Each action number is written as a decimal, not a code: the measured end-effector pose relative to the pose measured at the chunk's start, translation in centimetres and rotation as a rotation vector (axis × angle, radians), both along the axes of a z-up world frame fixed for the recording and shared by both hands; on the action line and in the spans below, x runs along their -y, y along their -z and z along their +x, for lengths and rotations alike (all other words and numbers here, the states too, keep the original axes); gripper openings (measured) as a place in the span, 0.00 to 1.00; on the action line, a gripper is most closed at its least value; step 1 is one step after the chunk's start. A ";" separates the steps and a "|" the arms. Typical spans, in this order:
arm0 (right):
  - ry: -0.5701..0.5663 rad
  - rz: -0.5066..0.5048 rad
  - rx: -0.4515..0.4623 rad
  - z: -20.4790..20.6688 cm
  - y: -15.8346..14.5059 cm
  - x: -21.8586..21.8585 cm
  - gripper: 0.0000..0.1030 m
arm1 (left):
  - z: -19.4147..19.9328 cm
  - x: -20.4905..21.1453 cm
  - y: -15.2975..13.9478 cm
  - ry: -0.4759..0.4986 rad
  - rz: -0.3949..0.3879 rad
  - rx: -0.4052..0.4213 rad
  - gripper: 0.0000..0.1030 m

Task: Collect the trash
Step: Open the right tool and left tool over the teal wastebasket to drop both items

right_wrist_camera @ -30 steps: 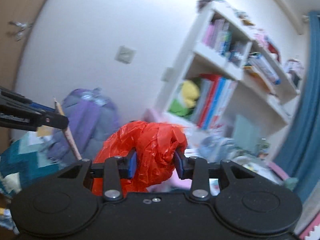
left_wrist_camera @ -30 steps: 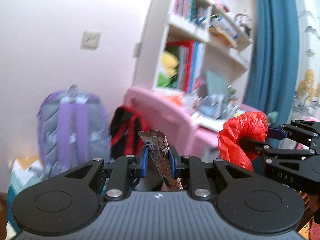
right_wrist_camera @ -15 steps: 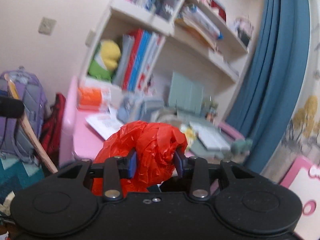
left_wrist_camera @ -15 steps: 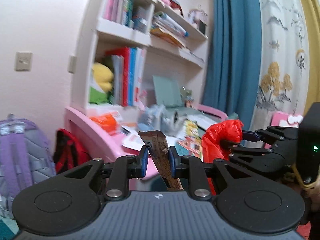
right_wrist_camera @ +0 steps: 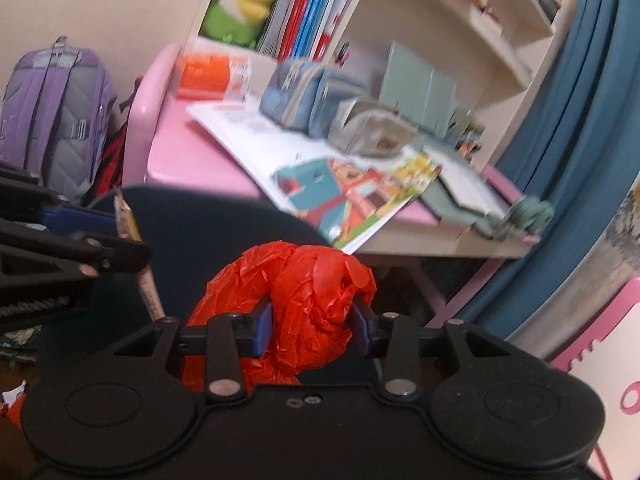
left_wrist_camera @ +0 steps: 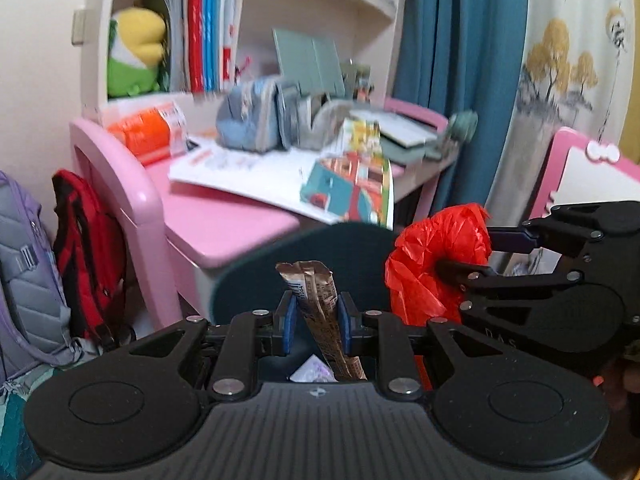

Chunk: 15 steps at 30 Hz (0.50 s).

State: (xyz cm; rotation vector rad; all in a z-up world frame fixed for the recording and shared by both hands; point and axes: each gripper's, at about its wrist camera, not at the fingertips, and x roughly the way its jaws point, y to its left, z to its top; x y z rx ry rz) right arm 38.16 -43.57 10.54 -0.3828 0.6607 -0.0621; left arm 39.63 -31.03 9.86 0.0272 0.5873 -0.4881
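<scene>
Pink plastic desk [left_wrist_camera: 224, 224] with rounded edges against a pale wall, white shelf unit [left_wrist_camera: 280, 20] rising from its back, blue curtain [left_wrist_camera: 452, 60] hanging past its far end. On the desk: glossy picture book [left_wrist_camera: 352, 196] overhanging the front edge, soft blue-grey pencil cases [right_wrist_camera: 312, 96] behind it, orange packet [left_wrist_camera: 144, 132] with print too blurred to read. Quilted purple backpack [right_wrist_camera: 56, 112] and red-and-black bag [left_wrist_camera: 84, 248] slumped at the desk's wall-side end. Dark rounded chair back [left_wrist_camera: 320, 248] just in front of the desk, filling much of the open room between the desk and both tools. Left gripper [left_wrist_camera: 316, 320] in front of that chair back, clamped tight on a flat, creased brown foil wrapper [left_wrist_camera: 316, 300] standing nearly upright, crimped top edge above the blue pads; small barcode digits printed near its top, not surely legible. Right gripper [right_wrist_camera: 312, 328] beside it, nearer the curtain end of the desk, with "DAS" embossed on its black body; jaws lately eased a touch wider, yet pressed on either side of a crumpled, crinkly red plastic bag [right_wrist_camera: 308, 312] bulging above and below the pads. Both pieces of trash held up in the air in front of the desk, near each other but apart.
</scene>
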 end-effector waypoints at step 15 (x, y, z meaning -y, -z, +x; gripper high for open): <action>-0.014 0.055 -0.063 -0.5 1.0 1.4 0.54 | 1.1 1.9 3.0 0.007 0.043 -0.084 0.47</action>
